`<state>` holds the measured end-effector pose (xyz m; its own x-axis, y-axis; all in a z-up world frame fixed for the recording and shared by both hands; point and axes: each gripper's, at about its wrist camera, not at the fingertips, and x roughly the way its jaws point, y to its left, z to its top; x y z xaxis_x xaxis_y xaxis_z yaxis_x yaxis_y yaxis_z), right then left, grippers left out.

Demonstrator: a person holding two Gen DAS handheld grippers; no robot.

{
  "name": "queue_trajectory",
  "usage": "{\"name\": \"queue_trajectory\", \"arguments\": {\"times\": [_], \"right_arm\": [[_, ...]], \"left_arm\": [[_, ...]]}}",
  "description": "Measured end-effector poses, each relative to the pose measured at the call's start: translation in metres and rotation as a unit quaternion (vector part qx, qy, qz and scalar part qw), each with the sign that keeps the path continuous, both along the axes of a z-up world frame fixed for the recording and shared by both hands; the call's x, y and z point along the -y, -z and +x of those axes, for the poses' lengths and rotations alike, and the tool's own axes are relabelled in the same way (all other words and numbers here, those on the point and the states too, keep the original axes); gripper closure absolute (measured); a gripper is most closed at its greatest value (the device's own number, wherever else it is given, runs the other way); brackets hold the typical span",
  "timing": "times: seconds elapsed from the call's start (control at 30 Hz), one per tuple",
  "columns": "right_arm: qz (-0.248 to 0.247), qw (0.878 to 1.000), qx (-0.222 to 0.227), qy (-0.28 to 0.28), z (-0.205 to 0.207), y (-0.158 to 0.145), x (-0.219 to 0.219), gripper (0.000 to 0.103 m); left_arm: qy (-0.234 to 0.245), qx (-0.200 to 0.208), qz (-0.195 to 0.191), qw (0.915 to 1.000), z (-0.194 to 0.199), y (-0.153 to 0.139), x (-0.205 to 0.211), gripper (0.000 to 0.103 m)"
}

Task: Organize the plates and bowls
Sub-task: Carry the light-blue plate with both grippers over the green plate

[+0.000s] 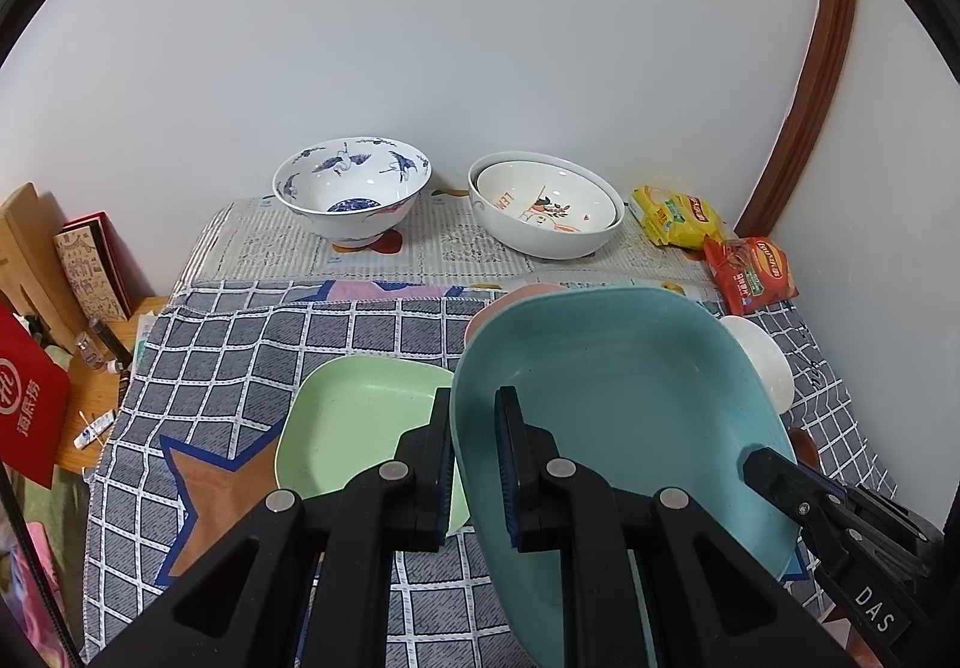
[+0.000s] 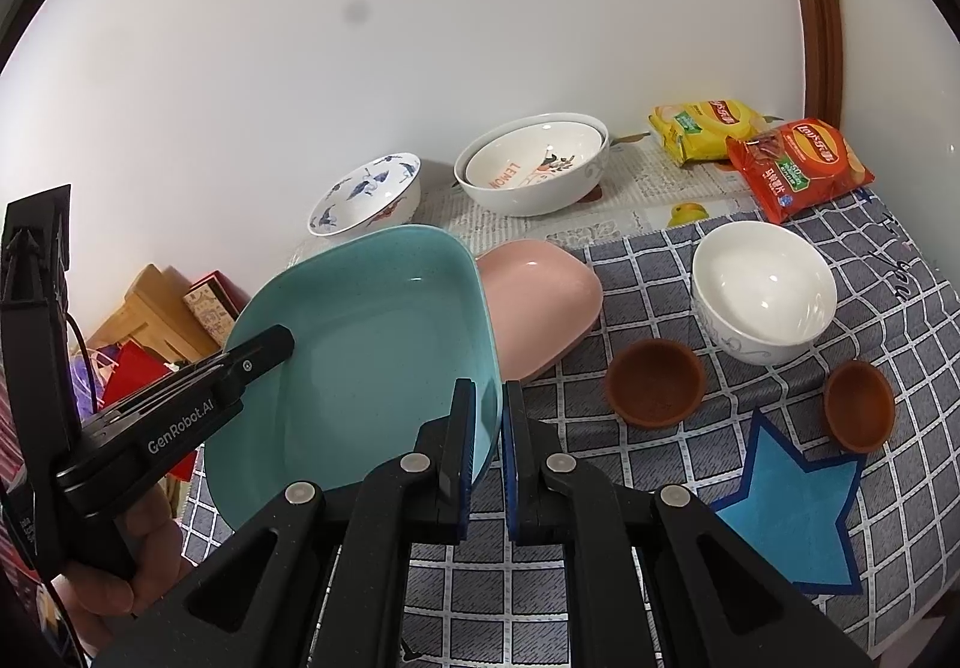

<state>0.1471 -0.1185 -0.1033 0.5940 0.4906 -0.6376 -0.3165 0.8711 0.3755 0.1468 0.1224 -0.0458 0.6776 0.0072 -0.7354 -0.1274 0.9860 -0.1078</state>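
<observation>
Both grippers hold a teal square plate up off the table, tilted. My left gripper is shut on its left rim. My right gripper is shut on its right rim. A green plate lies on the checked cloth just left of the teal one. A pink plate lies behind the teal plate. A white bowl stands at the right, with two small brown dishes in front of it.
At the back by the wall stand a blue-patterned bowl and two nested white bowls. Snack bags lie at the back right. Boxes and a red packet sit off the table's left edge.
</observation>
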Motion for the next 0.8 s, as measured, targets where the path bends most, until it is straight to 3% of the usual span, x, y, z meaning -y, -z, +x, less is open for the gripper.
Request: {"name": "queue_trajectory", "arguments": {"times": [0.8], "right_arm": [[-0.007,1.000,-0.015,-0.010,-0.001,0.013,-0.021,0.095]], "left_arm": [[-0.010,-0.018,-0.006,0.9998,0.000,0.019,-0.020,0.090]]}}
